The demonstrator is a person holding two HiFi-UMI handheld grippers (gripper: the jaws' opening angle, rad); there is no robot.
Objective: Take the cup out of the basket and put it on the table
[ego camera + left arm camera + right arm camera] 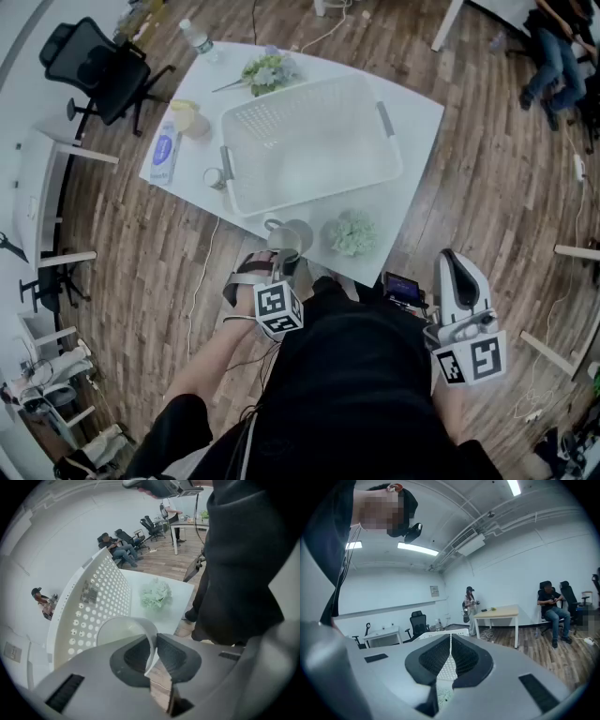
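Person in black clothing, seen from above, stands at the near edge of a white surface [412, 122] and carries a grey two-jaw tool on each side. The left tool [283, 251] points steeply down and is clamped on the rim of a pale, thin-walled round cup [292, 232]. Its own camera shows the cup's thin wall pinched between the two dark pads [174, 656].

The cup is outside the white perforated plastic basket [309, 141]. It sits at the surface's near edge, just in front of the basket's near wall and beside a pale green bunch of artificial flowers [352, 233]. Whether its base rests on the surface cannot be told.

The right tool [454, 267] is off the surface at the person's side, pointing roughly level. Its jaws are closed together with nothing between them.

Toward the far left of the surface lie a blue and white pouch [164, 155], a second bunch of flowers with green leaves [267, 70] and a clear plastic bottle [197, 37]. A black office chair [94, 61] stands on the wood-plank floor [487, 187] beyond.
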